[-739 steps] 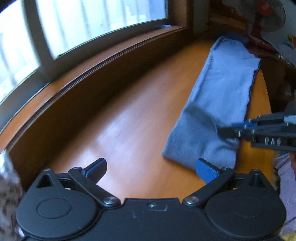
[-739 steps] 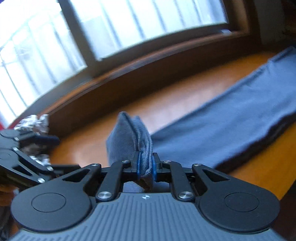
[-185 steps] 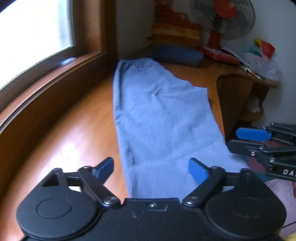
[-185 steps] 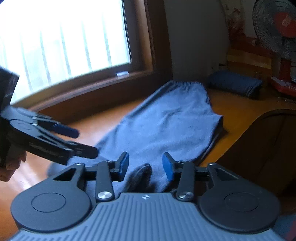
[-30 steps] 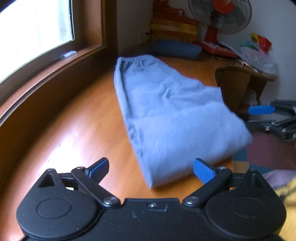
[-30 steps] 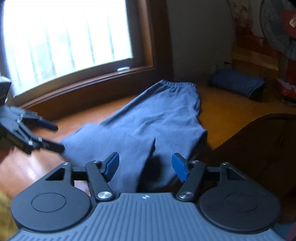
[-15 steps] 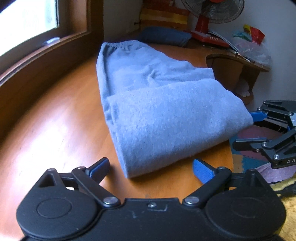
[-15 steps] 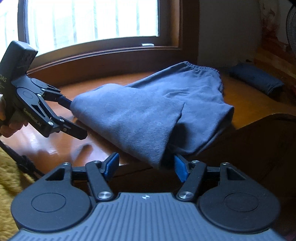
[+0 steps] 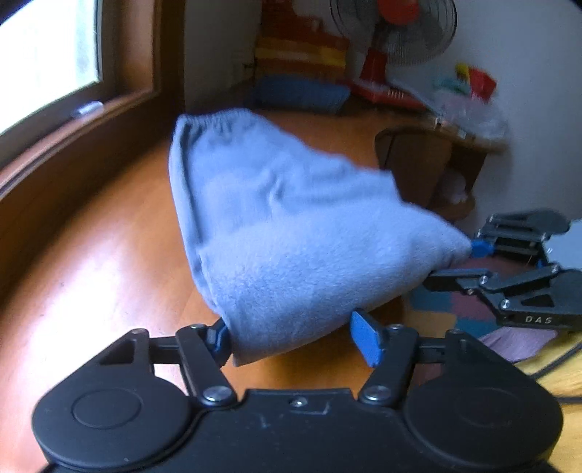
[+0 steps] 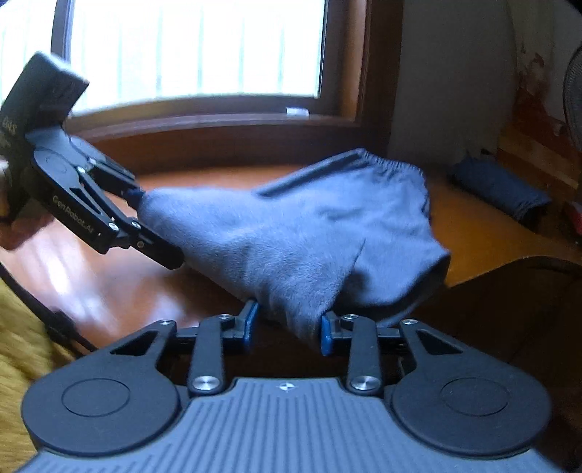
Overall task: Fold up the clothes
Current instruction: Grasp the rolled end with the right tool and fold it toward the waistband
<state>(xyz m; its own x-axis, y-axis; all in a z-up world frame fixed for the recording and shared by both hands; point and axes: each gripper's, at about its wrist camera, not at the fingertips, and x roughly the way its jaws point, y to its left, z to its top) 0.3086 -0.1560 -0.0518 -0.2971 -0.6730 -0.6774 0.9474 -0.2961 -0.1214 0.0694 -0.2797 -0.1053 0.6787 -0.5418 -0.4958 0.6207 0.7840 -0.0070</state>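
The grey-blue trousers (image 9: 291, 233) lie folded on the wooden tabletop (image 9: 109, 262), elastic waistband at the far end. My left gripper (image 9: 294, 340) is closing around the near left corner of the fold. Its left pad touches the cloth and its right pad (image 9: 365, 342) stands clear. My right gripper (image 10: 287, 327) is closing on the near right corner, and the thick fold (image 10: 291, 254) fills the gap between both pads. Each gripper also shows in the other's view, the right gripper (image 9: 469, 260) at the cloth's pointed tip and the left gripper (image 10: 152, 225) with jaws above and below the corner.
A window and wooden sill (image 10: 218, 120) run along the far side. A rolled dark-blue garment (image 10: 502, 193) lies at the table's far end near a fan (image 9: 393, 29) and clutter. The table edge (image 10: 509, 262) curves off on the right, with a colourful mat (image 9: 454, 309) below.
Both grippers moved in onto the near corners of the folded trousers and their jaws narrowed. The near end of the cloth now bunches up between them into a tented shape.
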